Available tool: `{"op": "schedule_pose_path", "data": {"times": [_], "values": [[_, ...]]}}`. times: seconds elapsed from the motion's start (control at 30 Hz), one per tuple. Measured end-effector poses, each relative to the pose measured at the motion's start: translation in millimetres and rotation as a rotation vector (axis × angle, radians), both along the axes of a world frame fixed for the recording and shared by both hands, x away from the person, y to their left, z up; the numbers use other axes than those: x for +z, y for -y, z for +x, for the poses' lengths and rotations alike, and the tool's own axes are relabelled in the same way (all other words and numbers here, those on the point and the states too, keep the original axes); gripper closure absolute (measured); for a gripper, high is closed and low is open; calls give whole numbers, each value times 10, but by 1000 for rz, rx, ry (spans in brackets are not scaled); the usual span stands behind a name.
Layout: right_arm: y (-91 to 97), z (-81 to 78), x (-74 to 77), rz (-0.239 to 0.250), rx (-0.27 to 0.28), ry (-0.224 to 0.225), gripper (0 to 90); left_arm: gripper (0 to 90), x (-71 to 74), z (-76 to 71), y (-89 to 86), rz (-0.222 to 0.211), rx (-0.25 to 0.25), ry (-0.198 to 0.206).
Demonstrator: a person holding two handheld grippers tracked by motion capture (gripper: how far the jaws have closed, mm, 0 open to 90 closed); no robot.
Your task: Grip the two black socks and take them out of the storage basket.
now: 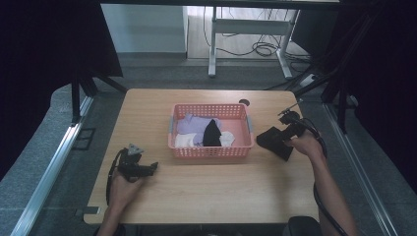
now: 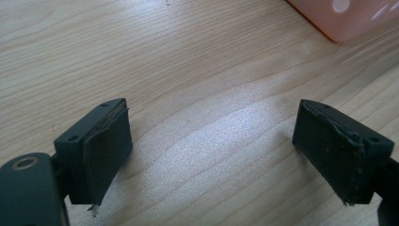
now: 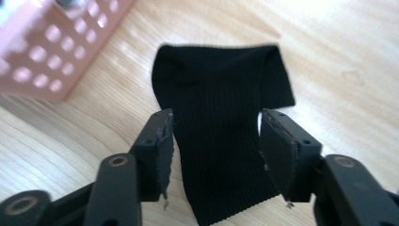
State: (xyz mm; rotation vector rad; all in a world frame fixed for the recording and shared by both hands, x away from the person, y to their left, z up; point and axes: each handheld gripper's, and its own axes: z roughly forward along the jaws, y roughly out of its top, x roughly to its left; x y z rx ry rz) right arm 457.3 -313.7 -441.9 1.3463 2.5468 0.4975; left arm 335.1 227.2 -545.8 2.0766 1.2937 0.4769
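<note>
Straddling the black sock (image 3: 221, 136) lying lengthwise on the tabletop (image 1: 206, 187) right of the pink basket (image 1: 211, 151), the right tongs (image 3: 214, 141) stand part-open, unclamped, while the left tongs (image 2: 211, 150) gape wide, holding nothing.

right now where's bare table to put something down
Free: the wide strip between the pink basket and the near edge, and the patch behind the basket. Crowded: right of the basket, where the black sock lies by the right gripper.
</note>
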Motion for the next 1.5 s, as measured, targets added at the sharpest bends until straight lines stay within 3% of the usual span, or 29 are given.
{"op": "schedule_pose_path", "data": {"times": [0.33, 0.6, 0.63, 0.73, 0.8, 1.23, 1.5], "values": [[-242, 55, 478, 22, 60, 69, 381, 119, -1, 0, -1, 0, 0, 1], [-590, 120, 588, 28, 143, 80, 365, 118, -1, 1, -1, 0, -1, 1], [-725, 144, 580, 29, 169, 77, 365, 118, -1, 1, -1, 0, -1, 1], [-845, 168, 555, 26, 188, 70, 361, 118, -3, 1, -1, -2, -1, 4], [-1023, 200, 497, 27, 217, 59, 361, 118, -3, 1, -1, -2, -1, 3], [-1682, 265, 153, 40, 346, 8, 336, 118, -3, 1, -1, -2, -1, 4], [-2013, 302, -102, 56, 397, -28, 280, 118, -3, 1, -1, -3, -1, 4]]}}
